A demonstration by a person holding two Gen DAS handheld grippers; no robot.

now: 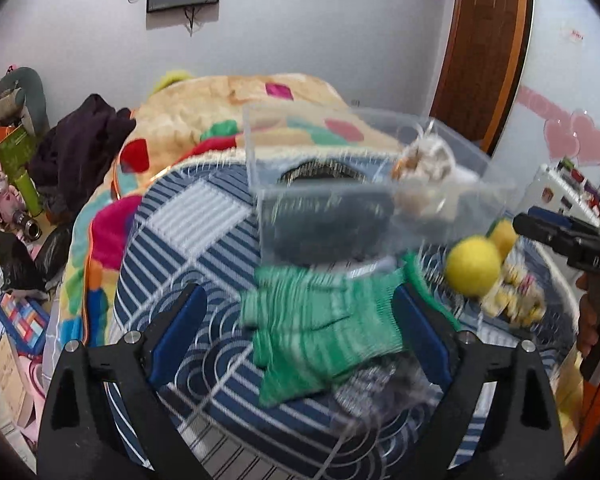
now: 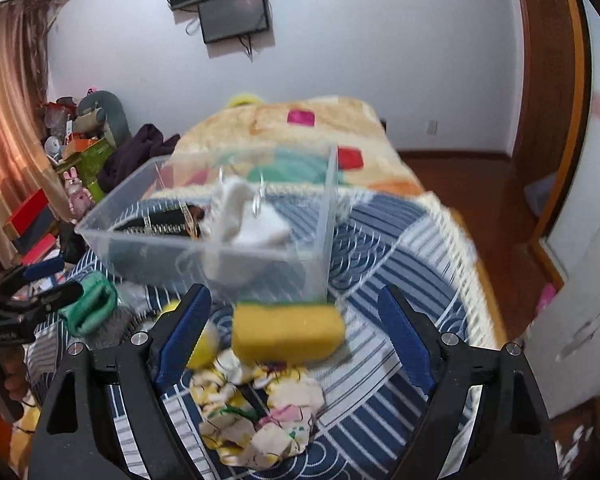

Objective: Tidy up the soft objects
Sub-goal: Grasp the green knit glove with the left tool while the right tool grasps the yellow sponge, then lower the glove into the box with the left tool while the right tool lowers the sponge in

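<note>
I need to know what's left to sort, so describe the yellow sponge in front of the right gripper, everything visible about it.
The yellow sponge is a rectangular block with rounded edges, porous-looking foam, with a thin green scouring layer along its far top edge. It lies flat on the striped blue and white bedcover, just in front of the clear plastic bin and against a crumpled patterned cloth on its near side. A yellow ball sits to its left. It lies between the right gripper's open fingers, which do not touch it. The picture is motion-blurred.

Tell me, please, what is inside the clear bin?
The bin holds a white cloth and something dark; blur and the cloth hide anything beneath.
</note>
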